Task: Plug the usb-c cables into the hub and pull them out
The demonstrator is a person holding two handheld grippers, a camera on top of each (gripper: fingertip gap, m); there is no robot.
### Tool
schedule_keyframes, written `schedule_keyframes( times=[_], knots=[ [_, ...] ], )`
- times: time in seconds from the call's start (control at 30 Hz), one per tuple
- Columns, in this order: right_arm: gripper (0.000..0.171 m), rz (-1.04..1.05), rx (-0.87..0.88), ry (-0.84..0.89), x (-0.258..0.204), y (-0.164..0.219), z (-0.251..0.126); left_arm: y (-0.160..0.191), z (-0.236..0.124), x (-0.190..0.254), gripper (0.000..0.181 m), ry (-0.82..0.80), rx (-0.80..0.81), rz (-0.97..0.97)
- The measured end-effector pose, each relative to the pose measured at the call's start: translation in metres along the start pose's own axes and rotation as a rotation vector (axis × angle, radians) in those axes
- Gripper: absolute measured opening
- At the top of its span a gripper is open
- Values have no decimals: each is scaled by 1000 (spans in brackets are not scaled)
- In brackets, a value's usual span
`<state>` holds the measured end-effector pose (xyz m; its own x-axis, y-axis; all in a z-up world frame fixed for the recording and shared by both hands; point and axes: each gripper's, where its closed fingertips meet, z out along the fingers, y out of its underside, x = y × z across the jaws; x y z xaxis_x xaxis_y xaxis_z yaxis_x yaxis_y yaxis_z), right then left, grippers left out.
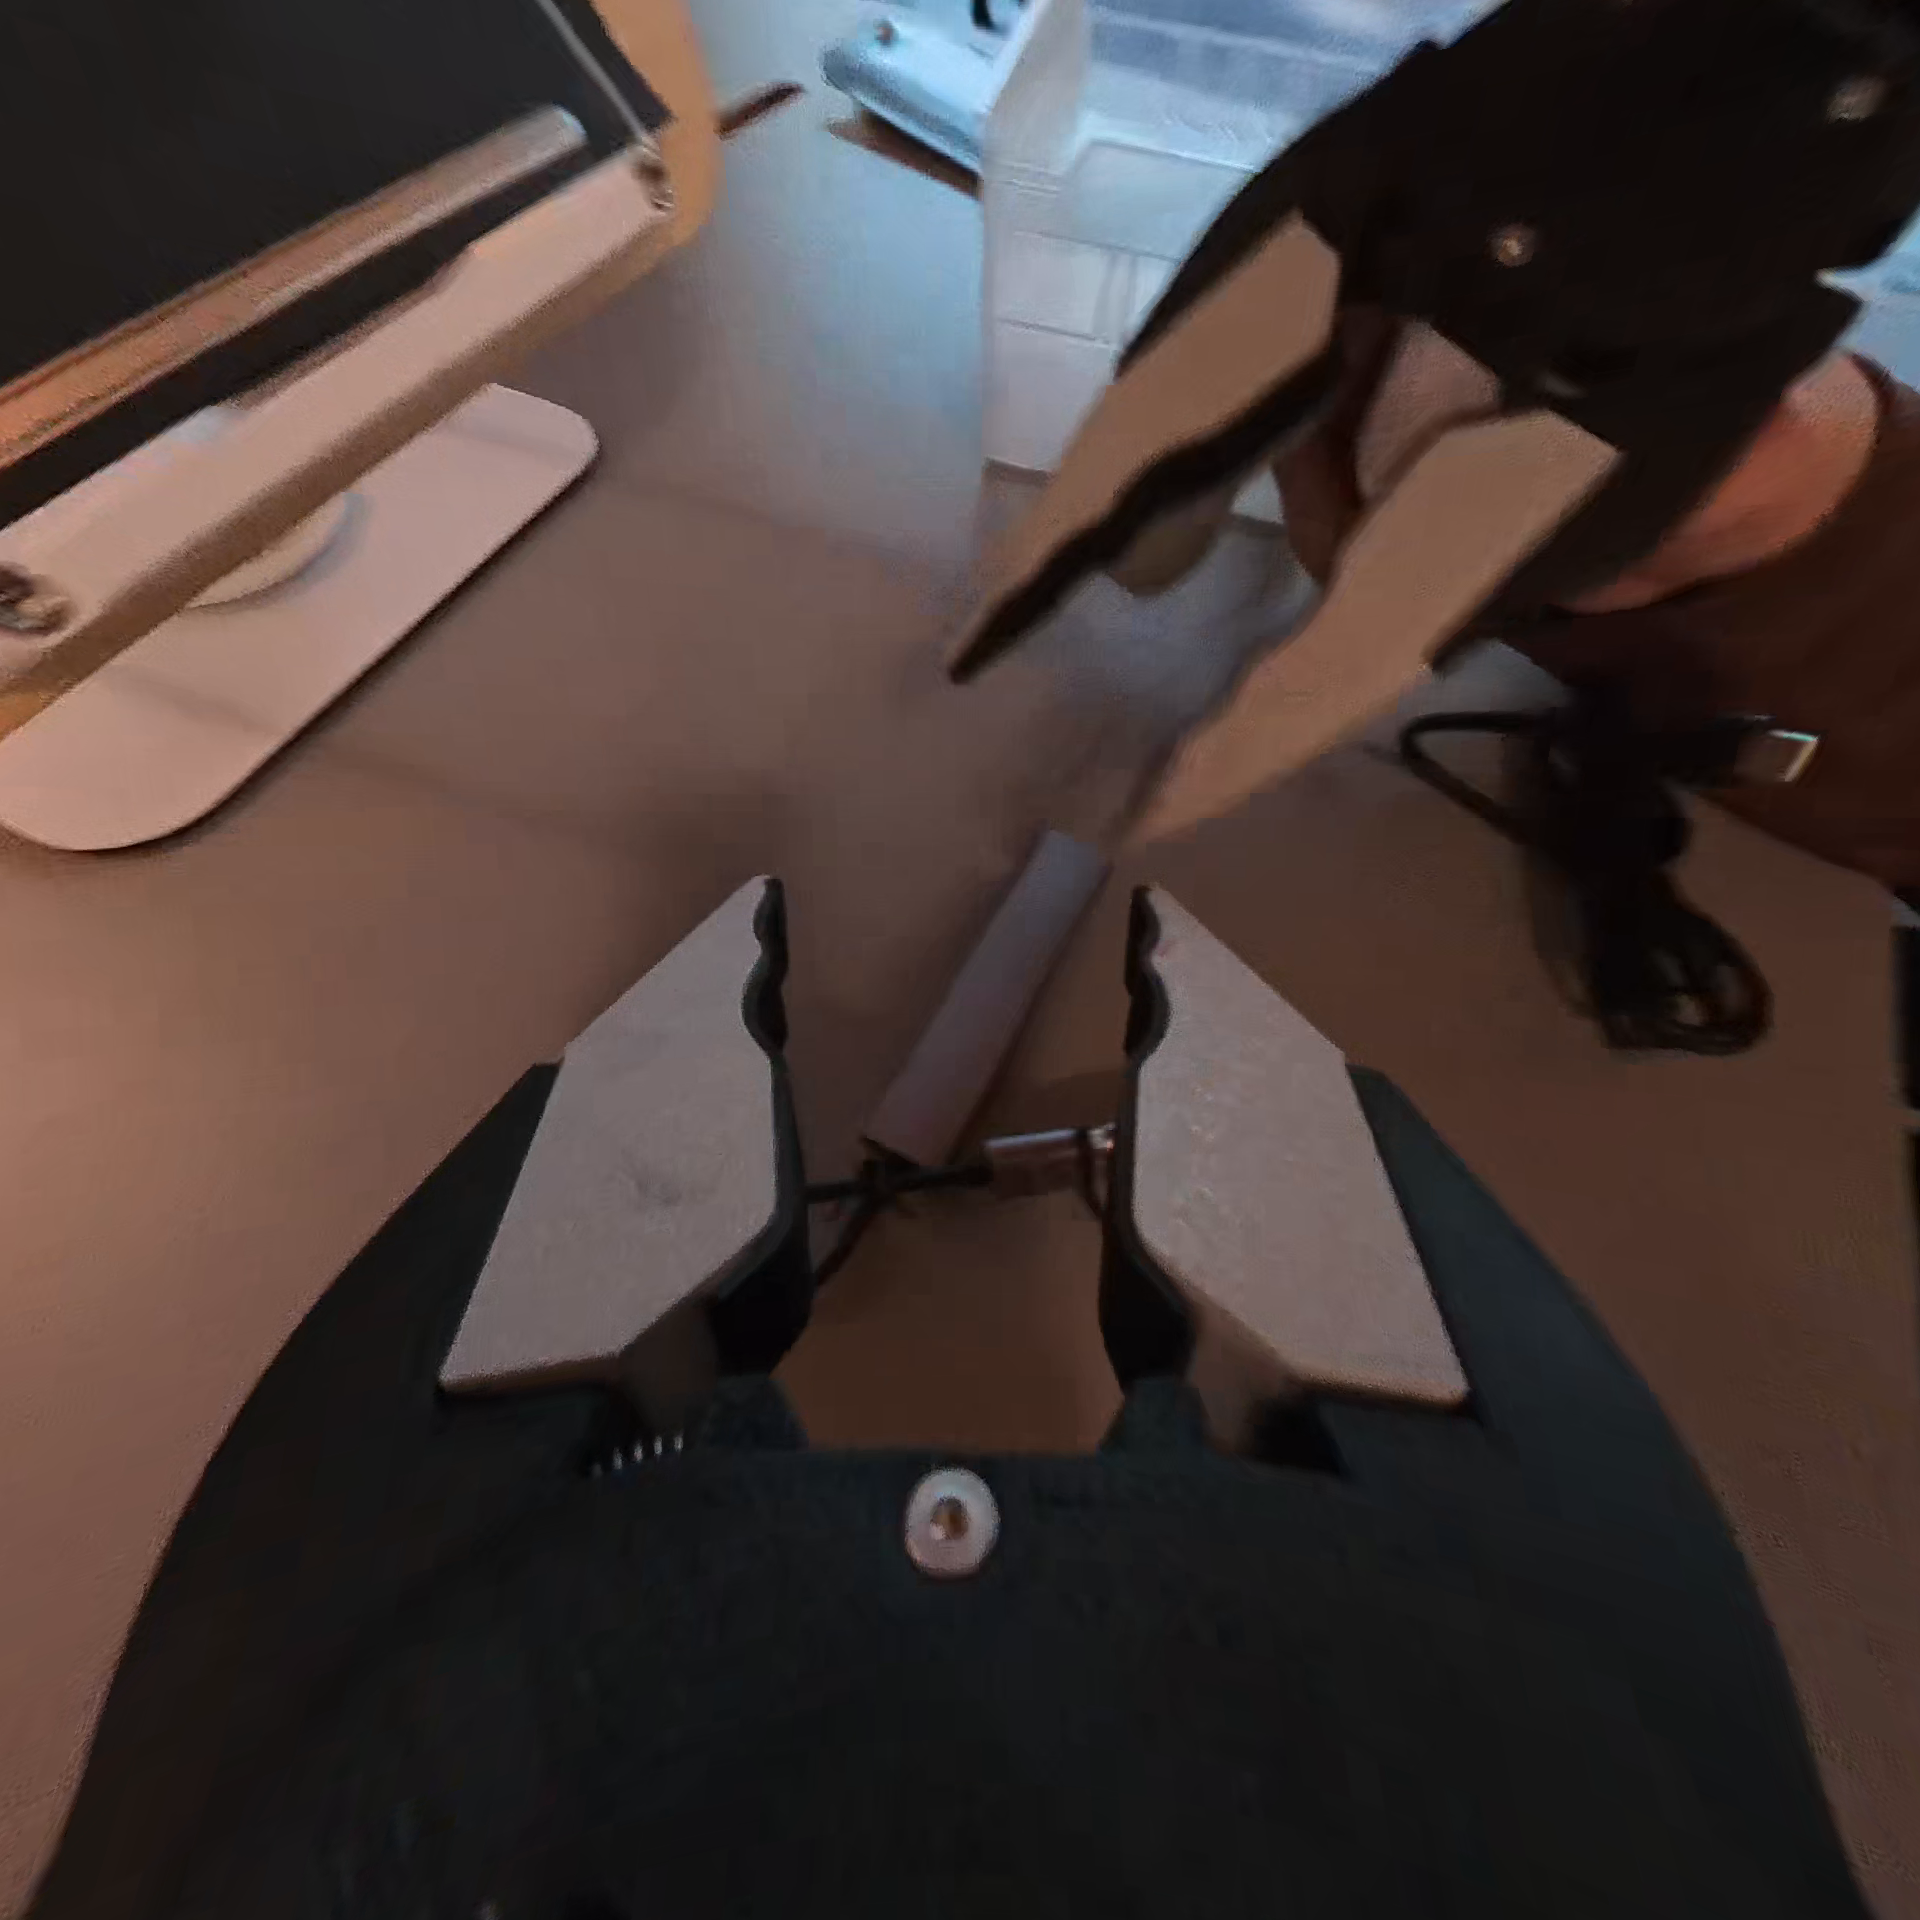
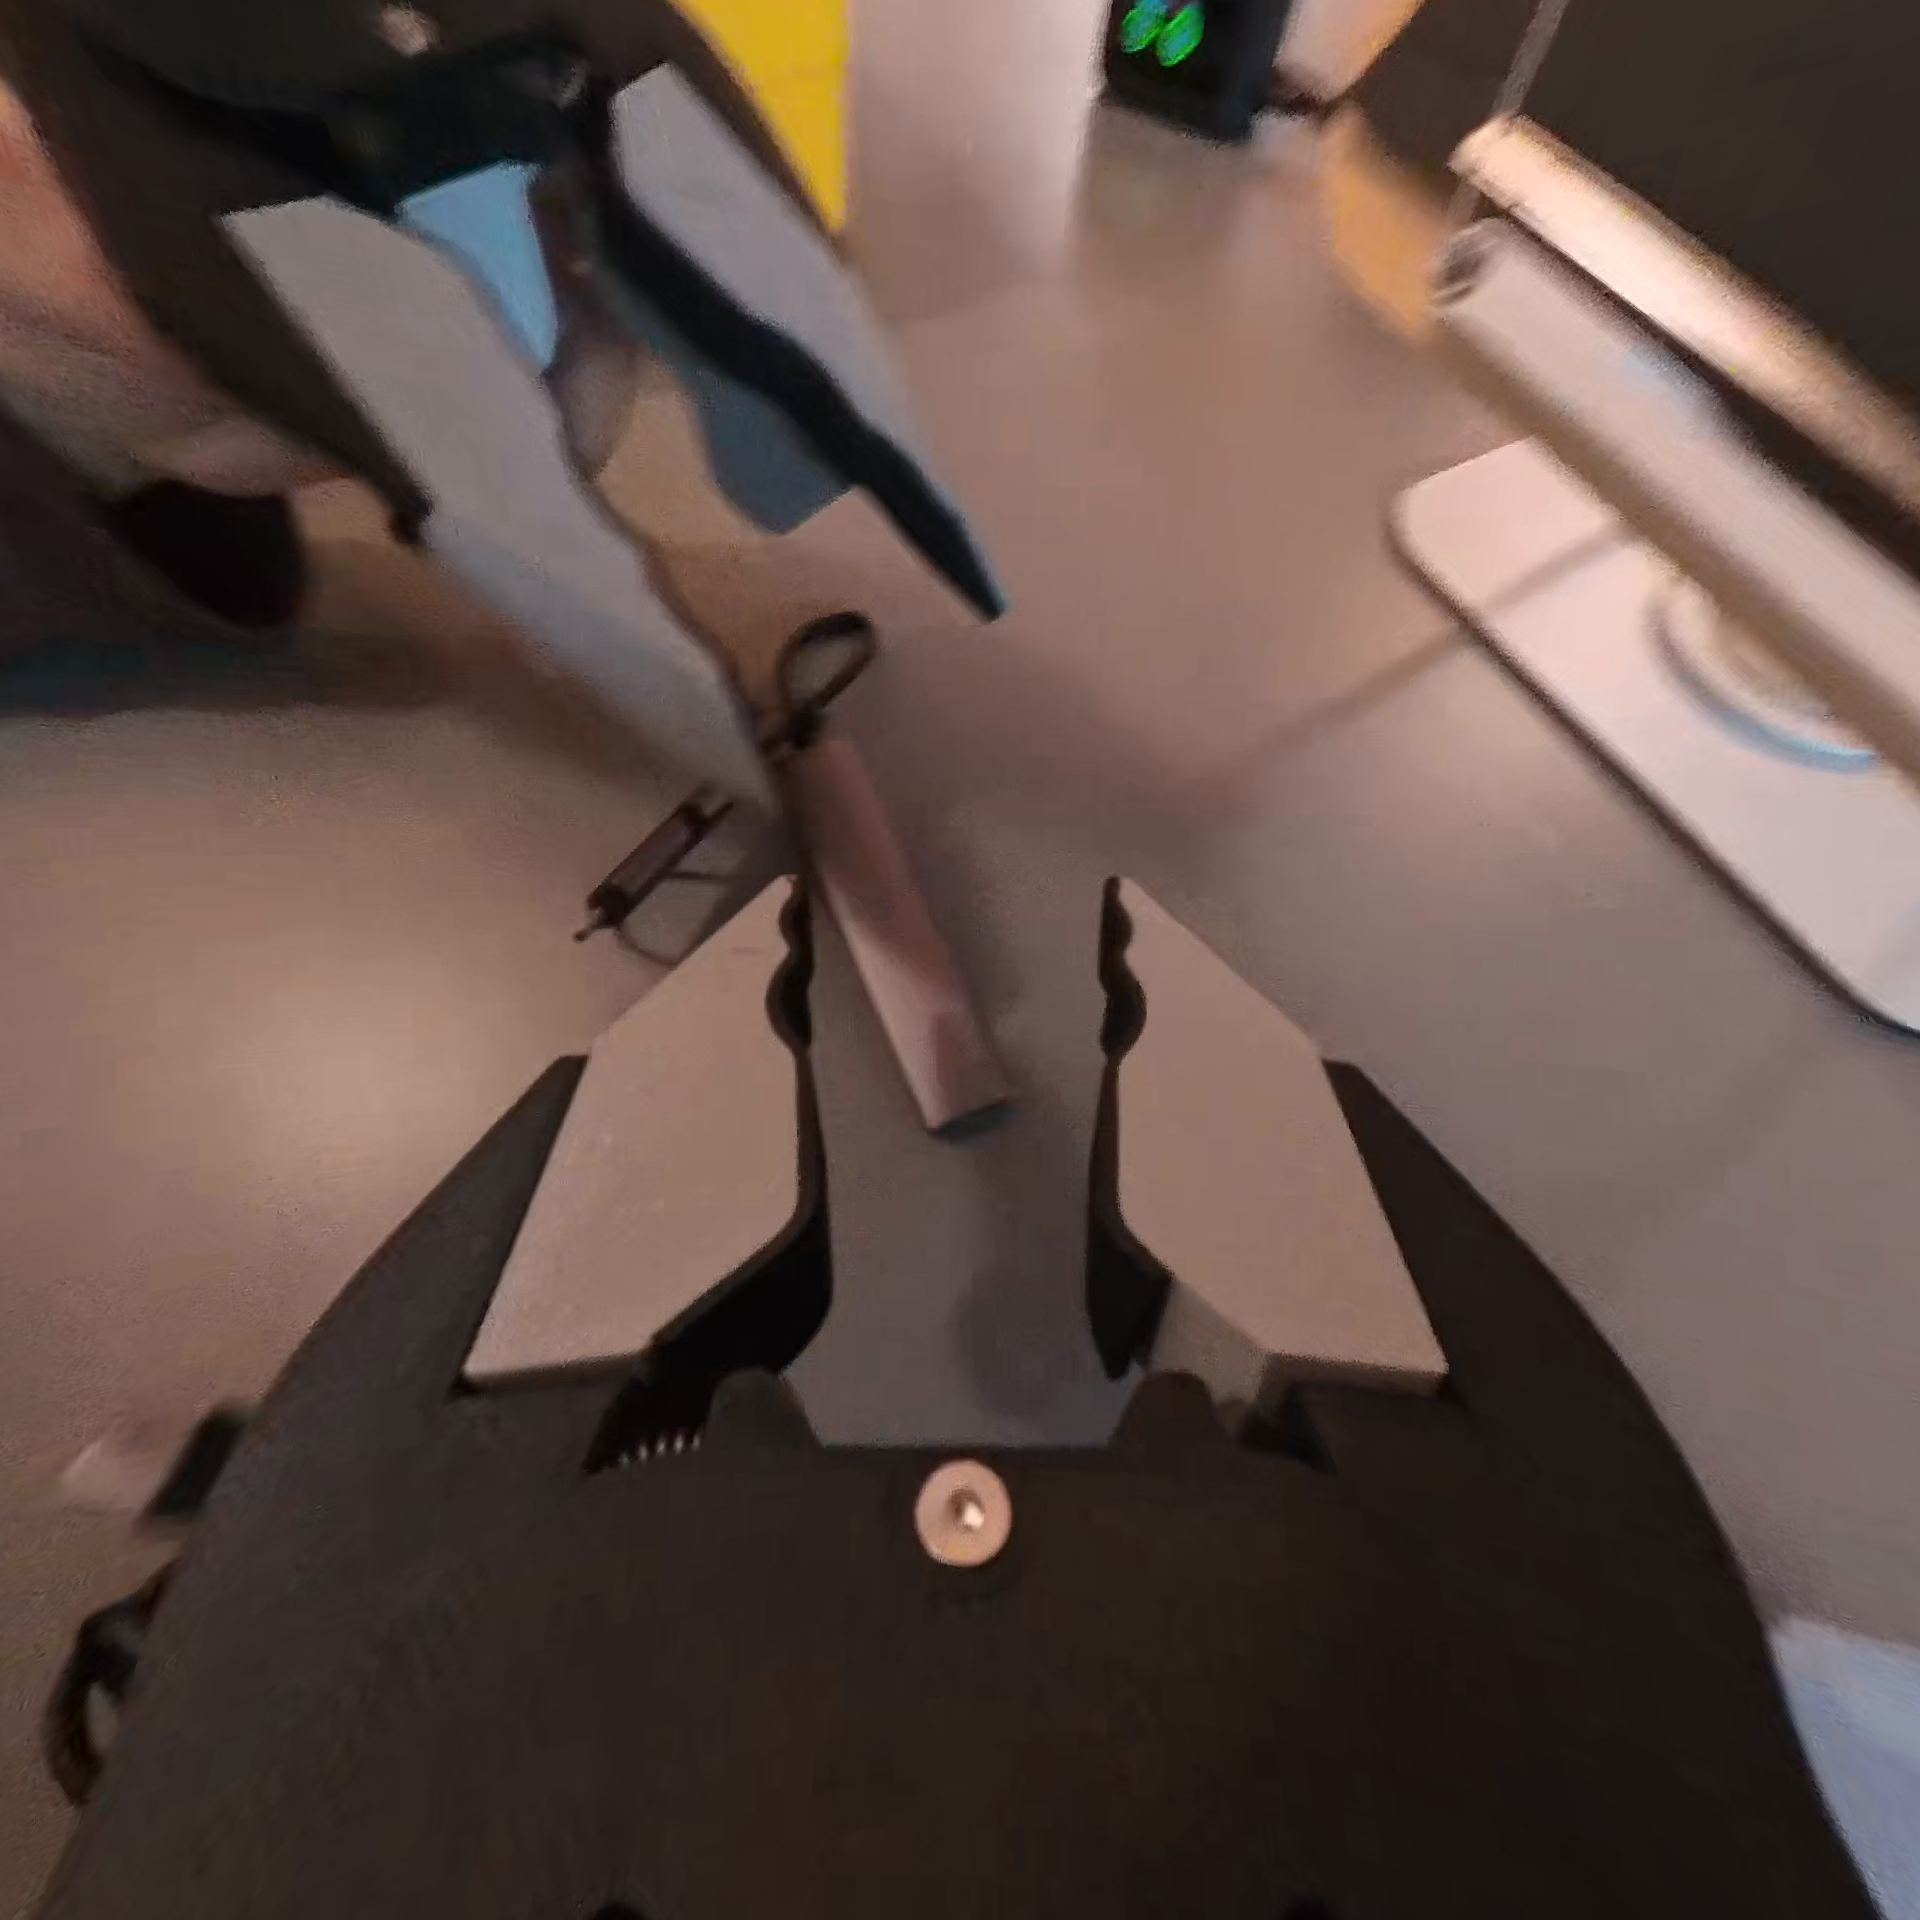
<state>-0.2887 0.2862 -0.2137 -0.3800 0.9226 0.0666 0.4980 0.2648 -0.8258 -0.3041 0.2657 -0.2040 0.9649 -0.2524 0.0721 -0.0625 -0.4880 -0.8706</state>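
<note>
Hub (image 1: 982, 1003): slim grey bar, flat on the desk (image 1: 416, 1039), no cable seen plugged into its side ports. In the left wrist view it lies between the left gripper's (image 1: 956, 914) fingertips and beyond, long axis running away and a little rightward. Its near end carries a short black tail lead (image 1: 894, 1184) with a metal plug (image 1: 1039, 1153), which lies just beside the right-hand finger (image 1: 1247, 1143).

Left gripper: jaws wide, holding nothing, low over the hub's lead end.

Right gripper (image 2: 951, 894): jaws wide, holding nothing. In its own view the hub (image 2: 894, 935) lies straight ahead, free end nearest, long axis nearly in line with the fingers, skewed toward the left finger (image 2: 675, 1143). In the left view the same gripper (image 1: 1049, 748) hangs over the hub's far end, tips close above it; whether it touches cannot be told through blur.

Cable (image 1: 1621, 883): black, bundled loosely, on the desk to the right, well apart from the hub; one silver plug (image 1: 1782, 753) points rightward, away from it.

Monitor stand (image 1: 260, 623): pale base, far left, clear of the work.

Judgement: plugging not yet begun. Each gripper faces the other along the hub's axis. The left is nearer the hub and suited to steady it; the right is nearer the cable and would fetch the plug.
</note>
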Motion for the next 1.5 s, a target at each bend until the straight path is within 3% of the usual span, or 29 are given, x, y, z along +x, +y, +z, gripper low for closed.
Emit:
schedule_keyframes(
  times=[0.07, 0.17, 0.3, 0.4, 0.67, 0.73, 0.9, 1.0, 1.1, 1.2, 1.33, 1.5],
  knots=[
    [54, -25, -78, -58, -13, 15, 14, 6, -1, -12, 54, -21, 47, -2],
    [53, -93, -215, -62, -15, 44, 29, 19, -2, -16, 56, -12, -21, 38],
    [23, -18, -192, -122, -17, 46, 31, 45, -2, -15, 60, -20, -152, 136],
    [22, 9, -194, -166, -18, 47, 28, 45, -4, -8, 50, 0, -145, 168],
    [19, 227, -65, -347, -29, 21, 22, 50, -2, -15, 59, -112, -201, 275],
    [19, 257, -48, -382, -31, 19, 19, 49, -1, -12, 55, -124, -199, 318],
    [19, 325, -29, -421, -29, 18, 16, 49, 3, 2, 23, -116, -172, 447],
    [19, 356, -17, -447, -28, 18, 15, 49, 7, 3, 20, -121, -145, 455],
    [19, 356, -7, -459, -28, 17, 13, 49, 10, 4, 21, -102, -126, 425],
    [18, 356, -3, -456, -28, 16, 13, 46, 10, -2, 36, -140, -107, 424],
    [19, 400, -1, -478, -28, 17, 14, 45, 11, -2, 35, -173, -98, 475],
    [18, 443, -7, -494, -26, 18, 16, 50, 17, 3, 10, -218, -154, 637]
  ],
)
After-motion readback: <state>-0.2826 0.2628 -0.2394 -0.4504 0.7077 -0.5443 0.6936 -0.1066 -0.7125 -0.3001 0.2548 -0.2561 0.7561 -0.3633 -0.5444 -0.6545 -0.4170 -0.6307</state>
